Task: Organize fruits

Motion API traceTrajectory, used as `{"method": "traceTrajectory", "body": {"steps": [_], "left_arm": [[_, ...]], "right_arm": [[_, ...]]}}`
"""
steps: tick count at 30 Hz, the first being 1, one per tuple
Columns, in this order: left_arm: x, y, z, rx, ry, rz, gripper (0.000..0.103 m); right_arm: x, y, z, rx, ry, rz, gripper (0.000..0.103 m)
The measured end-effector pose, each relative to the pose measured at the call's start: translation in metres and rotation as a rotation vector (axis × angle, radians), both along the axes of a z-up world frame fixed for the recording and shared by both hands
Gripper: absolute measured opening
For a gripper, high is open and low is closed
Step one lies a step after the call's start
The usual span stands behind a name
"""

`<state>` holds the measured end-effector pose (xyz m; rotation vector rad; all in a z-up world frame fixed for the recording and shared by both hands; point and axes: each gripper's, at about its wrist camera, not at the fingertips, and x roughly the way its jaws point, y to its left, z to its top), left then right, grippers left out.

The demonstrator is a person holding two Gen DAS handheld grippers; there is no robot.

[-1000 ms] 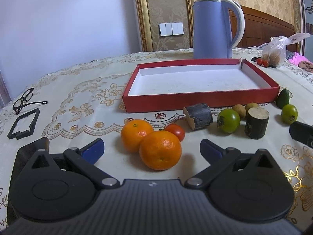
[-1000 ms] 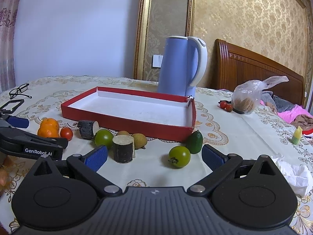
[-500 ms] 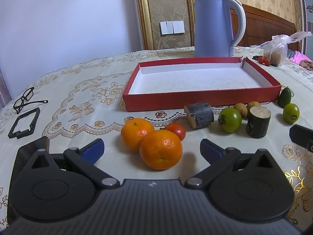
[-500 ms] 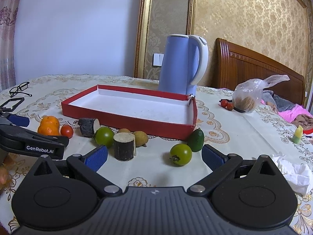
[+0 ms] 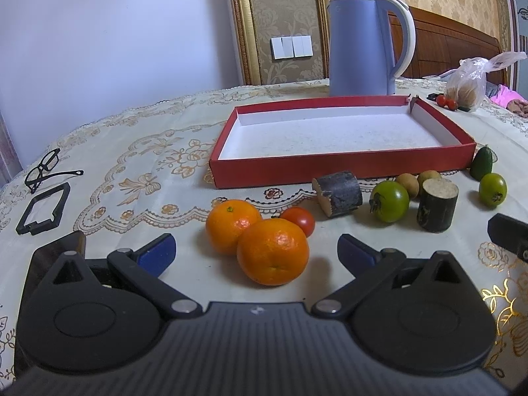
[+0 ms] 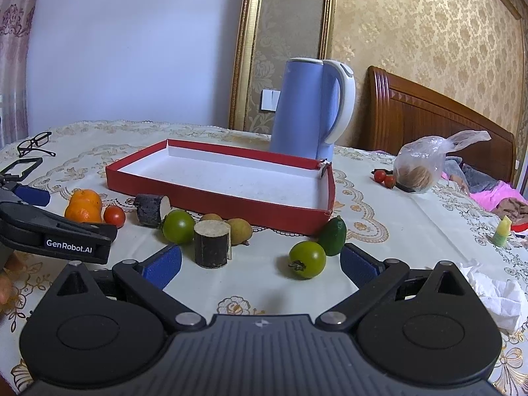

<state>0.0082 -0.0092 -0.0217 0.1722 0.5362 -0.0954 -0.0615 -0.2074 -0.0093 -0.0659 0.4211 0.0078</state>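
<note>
Hardly anything has shifted since earlier. Both claws gape, holding nothing: left claw [image 5: 256, 250] frames the nearer round orange [image 5: 273, 251]; right claw [image 6: 260, 262] faces the green tomato [image 6: 307, 259]. Next, I judge: clamp, lift into the empty red cardboard tray [image 5: 343, 167].

A home bedroom: a carved wooden headboard [image 6: 439, 122], damask wallpaper [image 6: 429, 33], and a lace-patterned tablecloth [image 5: 132, 165].

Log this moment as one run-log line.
left hand-held gripper: open, near orange | right hand-held gripper: open, near green tomato | red tray: empty
</note>
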Motion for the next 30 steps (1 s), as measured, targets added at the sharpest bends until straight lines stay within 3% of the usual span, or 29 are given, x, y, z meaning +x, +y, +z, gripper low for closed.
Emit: {"method": "traceTrajectory", "body": {"steps": [15, 24, 30], "left_arm": [[0.0008, 0.0026, 0.0014, -0.02, 0.004, 0.001, 0.102], [0.0035, 0.0053, -0.0019, -0.052, 0.04, -0.014, 0.06], [0.0018, 0.0075, -0.0013, -0.068, 0.025, -0.004, 0.052]], "right_arm": [[0.0002, 0.0006, -0.0004, 0.001, 0.001, 0.0, 0.103], [0.0002, -0.0004, -0.0006, 0.008, 0.002, 0.003, 0.103], [0.0011, -0.002, -0.0013, 0.022, 0.015, 0.018, 0.103]]}}
